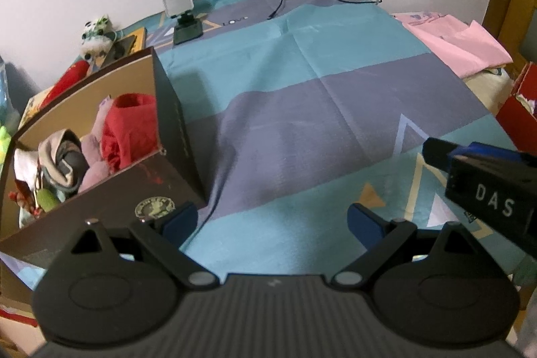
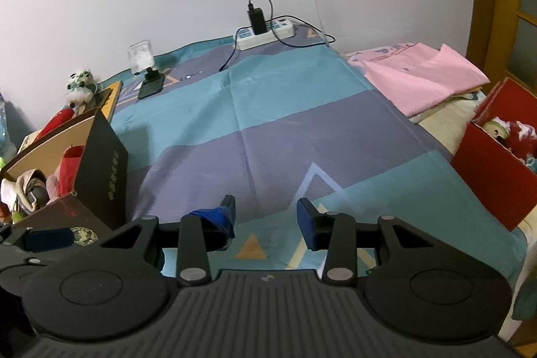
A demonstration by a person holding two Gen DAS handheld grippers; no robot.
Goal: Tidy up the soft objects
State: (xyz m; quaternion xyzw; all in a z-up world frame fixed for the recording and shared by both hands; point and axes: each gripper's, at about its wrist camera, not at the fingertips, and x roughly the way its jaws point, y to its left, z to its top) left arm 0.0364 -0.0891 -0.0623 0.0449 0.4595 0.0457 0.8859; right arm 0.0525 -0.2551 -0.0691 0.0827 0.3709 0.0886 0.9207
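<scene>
A dark open box [image 1: 174, 123] stands at the left on the teal and purple cloth [image 1: 302, 109]. It holds a red soft item [image 1: 131, 126], a pink plush [image 1: 97, 153] and a grey-beige soft item [image 1: 60, 156]. The box also shows in the right wrist view [image 2: 100, 170]. My left gripper [image 1: 272, 220] is open and empty, low over the cloth beside the box. My right gripper [image 2: 265, 217] is open and empty over the cloth; it shows in the left wrist view [image 1: 483, 180] at the right.
A red box [image 2: 493, 176] with soft toys stands at the right edge. Folded pink fabric [image 2: 423, 76] lies at the back right. A power strip with charger [image 2: 265, 29], a small light on a stand [image 2: 144, 66] and a panda plush [image 2: 79, 86] sit along the wall.
</scene>
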